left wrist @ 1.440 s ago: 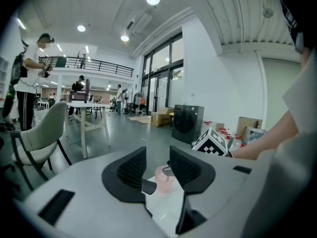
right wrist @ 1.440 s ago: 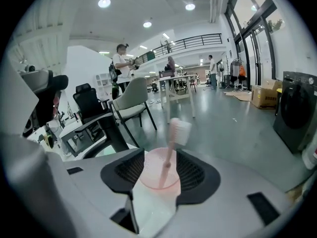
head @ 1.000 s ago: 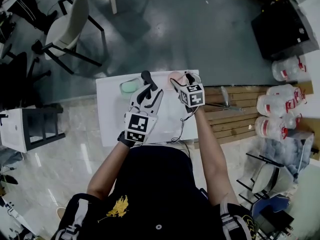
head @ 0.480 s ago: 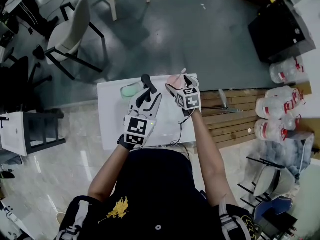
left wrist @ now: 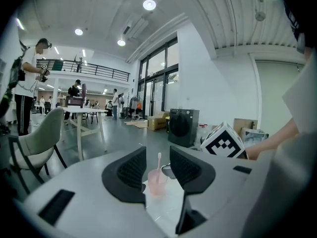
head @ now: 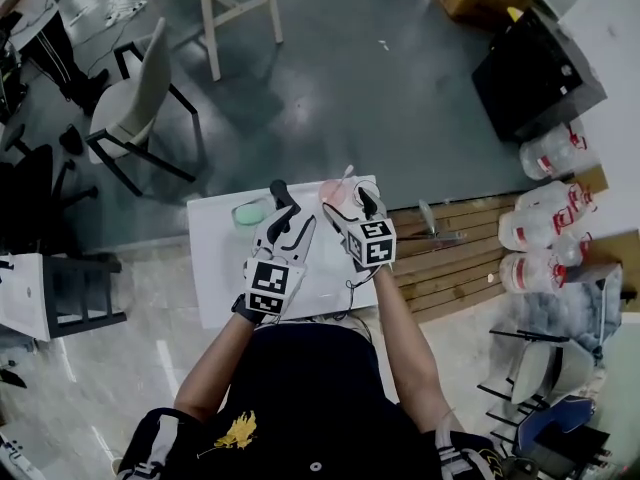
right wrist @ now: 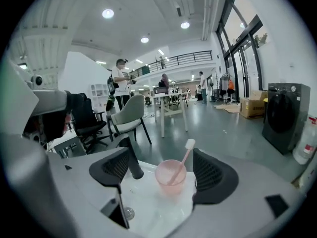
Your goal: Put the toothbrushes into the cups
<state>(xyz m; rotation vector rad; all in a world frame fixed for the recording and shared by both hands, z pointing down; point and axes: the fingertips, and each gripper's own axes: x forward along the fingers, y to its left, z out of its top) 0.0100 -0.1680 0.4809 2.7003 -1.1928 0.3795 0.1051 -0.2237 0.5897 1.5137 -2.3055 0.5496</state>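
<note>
Right gripper (head: 352,204) lifted back from pink cup (right wrist: 170,176), jaws wide and easing closed on nothing, white table (head: 215,268) beneath, left gripper (head: 288,208) alongside, jaws partly apart, empty, green cup (head: 248,211) at far edge, pink toothbrush (right wrist: 184,155) leaning inside pink cup

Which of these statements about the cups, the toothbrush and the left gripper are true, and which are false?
1. A pink toothbrush stands in the pink cup. True.
2. The pink cup lies tipped on its side. False: it stands upright.
3. The green cup sits on the floor. False: it is on the white table, left of the pink cup in the head view.
4. The left gripper has its fingers apart, gripping nothing. True.
</note>
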